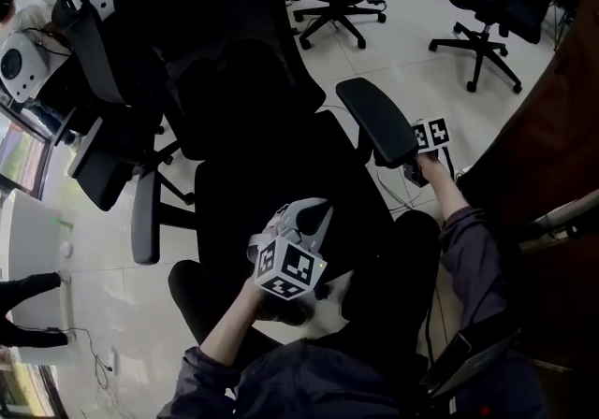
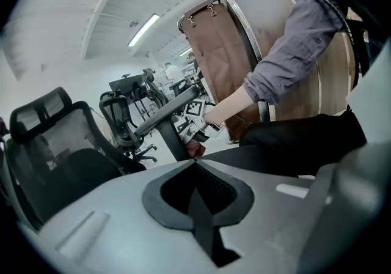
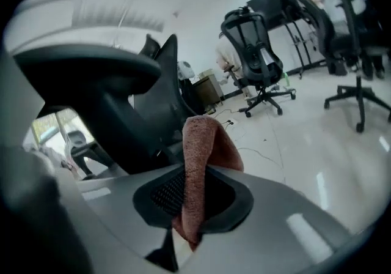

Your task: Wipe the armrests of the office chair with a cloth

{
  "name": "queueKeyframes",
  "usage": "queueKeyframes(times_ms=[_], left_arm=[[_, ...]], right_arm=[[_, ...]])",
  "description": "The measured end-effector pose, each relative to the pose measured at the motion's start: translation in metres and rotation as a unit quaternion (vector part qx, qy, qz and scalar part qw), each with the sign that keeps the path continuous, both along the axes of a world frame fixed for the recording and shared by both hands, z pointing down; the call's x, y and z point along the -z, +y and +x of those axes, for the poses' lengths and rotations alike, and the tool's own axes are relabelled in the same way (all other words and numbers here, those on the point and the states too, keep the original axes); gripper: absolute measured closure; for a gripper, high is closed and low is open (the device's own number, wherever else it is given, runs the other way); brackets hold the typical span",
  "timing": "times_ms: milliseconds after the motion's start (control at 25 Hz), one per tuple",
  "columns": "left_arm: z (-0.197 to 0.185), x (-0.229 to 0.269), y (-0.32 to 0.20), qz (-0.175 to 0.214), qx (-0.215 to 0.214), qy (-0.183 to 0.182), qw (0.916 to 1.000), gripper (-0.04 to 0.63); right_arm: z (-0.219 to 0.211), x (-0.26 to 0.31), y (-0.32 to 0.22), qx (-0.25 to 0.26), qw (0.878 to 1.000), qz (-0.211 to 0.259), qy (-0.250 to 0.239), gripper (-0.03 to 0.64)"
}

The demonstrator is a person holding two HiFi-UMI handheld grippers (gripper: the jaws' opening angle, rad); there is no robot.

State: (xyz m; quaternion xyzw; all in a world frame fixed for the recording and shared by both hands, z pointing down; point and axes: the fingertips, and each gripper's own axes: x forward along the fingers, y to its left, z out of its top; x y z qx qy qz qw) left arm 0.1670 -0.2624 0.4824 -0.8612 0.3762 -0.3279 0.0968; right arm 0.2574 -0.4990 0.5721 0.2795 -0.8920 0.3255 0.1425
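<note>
The right gripper (image 3: 194, 196) pinches a rust-pink terry cloth (image 3: 201, 144) in its fingers just below the black padded armrest (image 1: 374, 118) of the black office chair (image 1: 234, 80), seemingly ready to wipe, while the left gripper (image 2: 198, 196), fingers together and empty, hovers over the seat (image 1: 281, 179).

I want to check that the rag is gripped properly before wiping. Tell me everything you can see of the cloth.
The cloth is reddish-brown with a fuzzy, towel-like pile. It is folded into a narrow strip and clamped between the jaws of the right gripper. Its rounded fold stands up past the jaws, and a short end hangs out behind them. It sits lower than the dark armrest and seemingly does not touch it. Only the jaws touch it.
</note>
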Motion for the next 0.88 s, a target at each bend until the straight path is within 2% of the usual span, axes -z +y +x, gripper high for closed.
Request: queueKeyframes(times_ms=[80,320,520,760,880], left_arm=[[-0.003,0.0,0.007,-0.001,-0.001,0.003,1.0,0.578],[-0.021,0.0,0.021,0.01,0.013,0.018,0.9997,0.578],[-0.038,-0.003,0.038,0.028,0.018,0.029,0.999,0.578],[-0.056,0.007,0.054,0.059,0.015,0.038,0.9974,0.578],[-0.062,0.014,0.051,0.072,0.019,0.05,0.996,0.578]], right_arm=[[-0.004,-0.001,0.015,0.002,1.0,0.017,0.021,0.566],[0.035,0.043,0.036,-0.037,0.998,0.05,-0.002,0.568],[0.061,0.082,0.094,-0.027,0.996,0.078,0.023,0.568],[0.056,0.103,0.16,-0.018,0.996,0.058,0.061,0.568],[0.038,0.115,0.185,-0.026,0.998,0.035,0.041,0.568]])
